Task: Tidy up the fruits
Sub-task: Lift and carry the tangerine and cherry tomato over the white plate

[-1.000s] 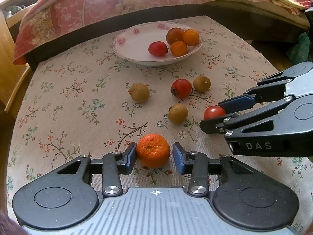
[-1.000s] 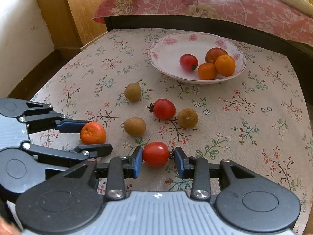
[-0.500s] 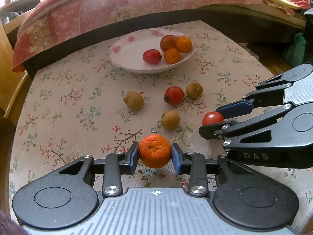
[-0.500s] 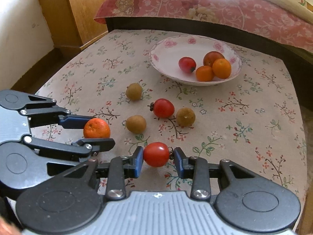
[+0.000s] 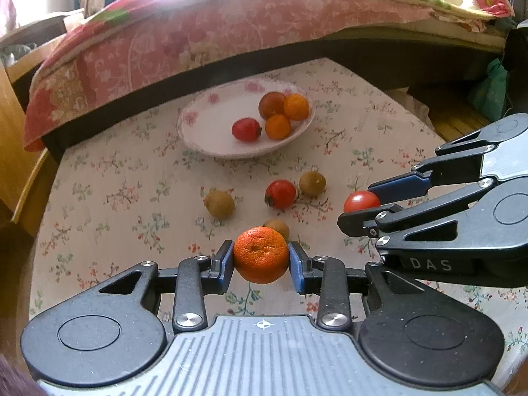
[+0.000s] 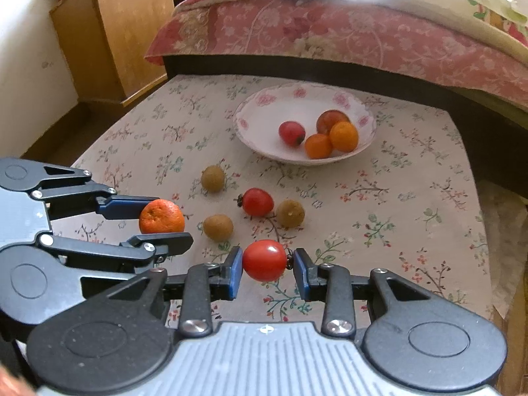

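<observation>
Reading "DAS" in pale letters, a mark is seen on the side of the right gripper [image 5: 364,209], which is clamped on a red tomato [image 6: 264,260]; the tomato's dark stem end is turned toward the right finger, so its long axis lies across the jaws. A mandarin [image 5: 260,254] is held between the blue pads of the left gripper [image 5: 260,262], its dimpled end faced toward the camera. Both fruits are carried above the floral tablecloth [image 6: 412,198], near its front edge. Farther back, a white bowl with pink roses [image 6: 264,105] is set close to the far edge, beside a bed with a pink quilt [image 6: 363,39]; a red tomato, two mandarins and one reddish-brown fruit are kept in it. Between grippers and bowl, a stemmed tomato [image 6: 257,202] and three brown longan-like fruits [image 6: 213,178] are scattered. Bare cloth is left open on the left and right sides.
</observation>
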A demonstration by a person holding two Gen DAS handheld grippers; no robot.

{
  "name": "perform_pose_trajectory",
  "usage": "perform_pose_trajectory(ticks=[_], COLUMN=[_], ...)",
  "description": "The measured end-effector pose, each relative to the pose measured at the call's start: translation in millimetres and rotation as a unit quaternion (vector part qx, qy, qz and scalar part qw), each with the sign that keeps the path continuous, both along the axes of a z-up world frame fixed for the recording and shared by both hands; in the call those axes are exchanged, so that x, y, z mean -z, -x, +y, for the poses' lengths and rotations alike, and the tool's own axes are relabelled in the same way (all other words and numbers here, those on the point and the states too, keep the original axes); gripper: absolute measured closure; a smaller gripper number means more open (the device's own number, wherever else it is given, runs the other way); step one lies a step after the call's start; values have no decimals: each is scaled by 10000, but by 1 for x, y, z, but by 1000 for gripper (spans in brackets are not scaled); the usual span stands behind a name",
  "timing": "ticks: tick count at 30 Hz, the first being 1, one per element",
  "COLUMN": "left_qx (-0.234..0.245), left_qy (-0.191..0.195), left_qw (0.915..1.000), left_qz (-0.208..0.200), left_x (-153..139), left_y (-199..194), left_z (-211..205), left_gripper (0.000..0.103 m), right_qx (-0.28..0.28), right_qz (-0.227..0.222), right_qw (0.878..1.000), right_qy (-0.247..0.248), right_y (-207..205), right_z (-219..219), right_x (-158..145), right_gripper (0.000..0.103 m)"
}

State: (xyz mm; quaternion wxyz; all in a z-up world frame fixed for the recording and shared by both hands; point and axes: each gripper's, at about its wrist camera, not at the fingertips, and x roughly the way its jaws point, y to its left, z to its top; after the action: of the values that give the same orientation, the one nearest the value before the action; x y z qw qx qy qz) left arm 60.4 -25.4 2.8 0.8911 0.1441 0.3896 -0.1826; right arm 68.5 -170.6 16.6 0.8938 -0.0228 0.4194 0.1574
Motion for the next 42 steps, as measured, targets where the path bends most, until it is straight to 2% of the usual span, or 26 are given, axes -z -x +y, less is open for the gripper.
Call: perform_pose_trajectory(ticks=[27, 42], left_qx=[-199, -279], left_qy=[87, 210], left_qw=[9978, 9965], left_qz=[-623, -761], left_x=[-31, -39], left_y=[-33, -60], left_z=[-9, -17], left_gripper=[62, 62], right_qx=[407, 570], right_qz=[-490, -574], right_qw=[9975, 9956], right_qy=[-307, -479], right_y=[-33, -61], right_z=[-15, -27], right_x=[-29, -34], right_gripper=[67, 67])
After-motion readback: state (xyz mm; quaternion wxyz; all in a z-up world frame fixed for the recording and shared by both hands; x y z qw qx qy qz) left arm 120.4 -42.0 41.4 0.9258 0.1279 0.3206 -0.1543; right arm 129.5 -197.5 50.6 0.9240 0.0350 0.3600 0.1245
